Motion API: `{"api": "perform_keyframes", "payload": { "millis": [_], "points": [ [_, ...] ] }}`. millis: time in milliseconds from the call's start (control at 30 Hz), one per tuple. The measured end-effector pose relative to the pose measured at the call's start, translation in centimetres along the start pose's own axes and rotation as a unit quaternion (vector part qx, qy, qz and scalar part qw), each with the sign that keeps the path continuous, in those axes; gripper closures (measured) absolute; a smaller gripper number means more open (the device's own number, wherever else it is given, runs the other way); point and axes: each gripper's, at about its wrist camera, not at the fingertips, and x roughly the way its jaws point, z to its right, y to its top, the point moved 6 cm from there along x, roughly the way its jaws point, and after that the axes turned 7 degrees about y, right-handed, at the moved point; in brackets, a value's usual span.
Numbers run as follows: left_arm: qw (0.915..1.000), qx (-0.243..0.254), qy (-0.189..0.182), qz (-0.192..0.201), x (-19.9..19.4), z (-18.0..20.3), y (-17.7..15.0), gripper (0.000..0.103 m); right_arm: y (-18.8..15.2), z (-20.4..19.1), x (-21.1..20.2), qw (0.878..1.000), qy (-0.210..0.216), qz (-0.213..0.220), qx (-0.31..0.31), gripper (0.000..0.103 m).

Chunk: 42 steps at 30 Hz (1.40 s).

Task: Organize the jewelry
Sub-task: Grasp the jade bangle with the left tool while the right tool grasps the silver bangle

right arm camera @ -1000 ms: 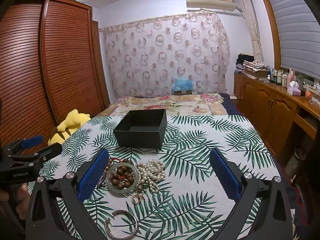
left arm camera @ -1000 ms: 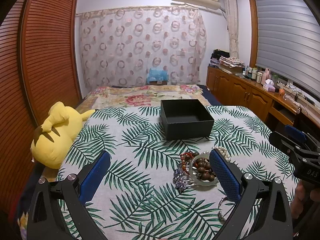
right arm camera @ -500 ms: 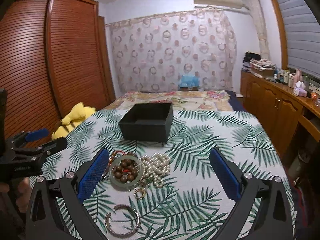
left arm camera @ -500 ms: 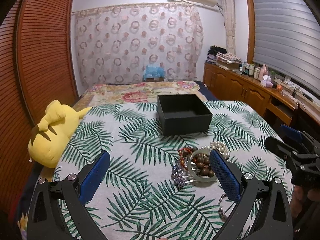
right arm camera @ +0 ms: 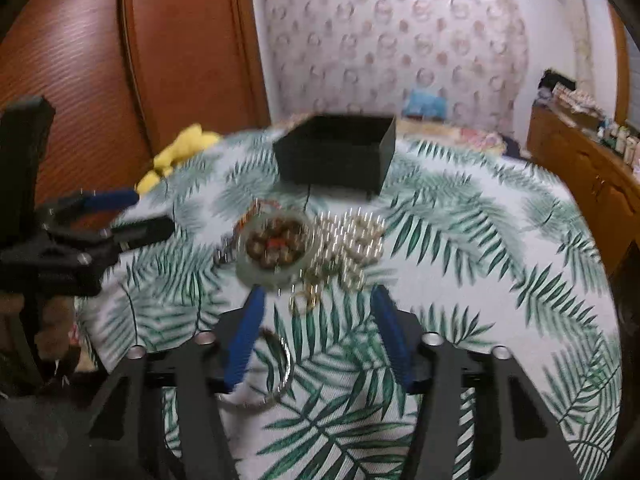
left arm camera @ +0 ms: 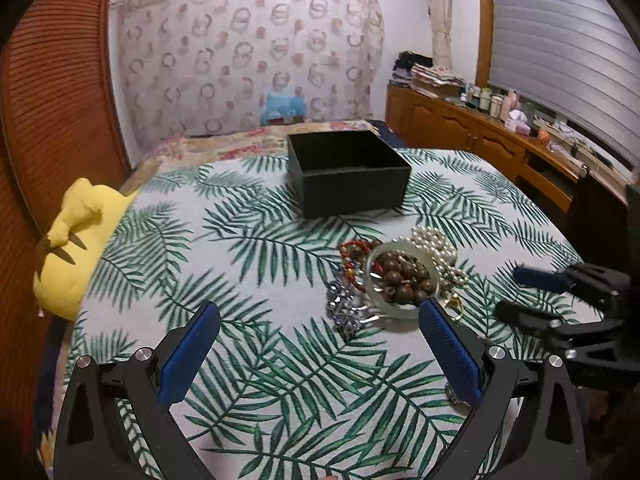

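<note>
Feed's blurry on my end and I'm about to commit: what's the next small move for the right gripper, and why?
Probably ease the right gripper down and forward onto the gold ring just ahead of its fingertips. Its jaws have just been closing, but nothing sits between them yet. The black box beyond the pile looks empty, and all the jewelry lies on the leaf-print cloth.
</note>
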Motion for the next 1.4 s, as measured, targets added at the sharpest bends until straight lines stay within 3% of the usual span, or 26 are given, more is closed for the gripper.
{"api": "perform_keyframes", "payload": {
  "millis": [167,400,533,667,800,1000,1400],
  "points": [
    [0.9996,-0.003,-0.027,-0.012,0.9,0.3,-0.4,0.008,-0.9,-0.7,0.9,0.999,0.012,-0.032,-0.012,0.068],
    [0.9964,0.007,-0.077,-0.034,1.9,1.3,-0.3,0.044,-1.7,-0.8,1.4,0.997,0.031,-0.064,-0.009,0.077],
    [0.9941,0.028,-0.096,-0.041,2.8,2.1,0.4,0.056,-2.0,-1.0,1.9,0.997,0.025,-0.075,-0.026,0.081],
    [0.9912,0.050,-0.112,-0.050,4.3,3.2,1.3,0.070,-2.3,-0.9,2.0,0.996,0.021,-0.074,-0.039,0.096],
    [0.9884,0.059,-0.126,-0.060,5.8,4.0,1.8,0.080,-1.9,0.1,1.9,0.997,0.013,-0.067,-0.040,0.097],
    [0.9870,0.073,-0.123,-0.072,7.6,4.4,2.5,0.085,-0.8,1.5,1.3,0.998,-0.001,-0.048,-0.041,0.098],
    [0.9837,0.088,-0.131,-0.086,9.5,4.4,3.6,0.086,1.0,3.7,0.4,0.999,-0.020,-0.023,-0.037,0.098]
  ]
}}
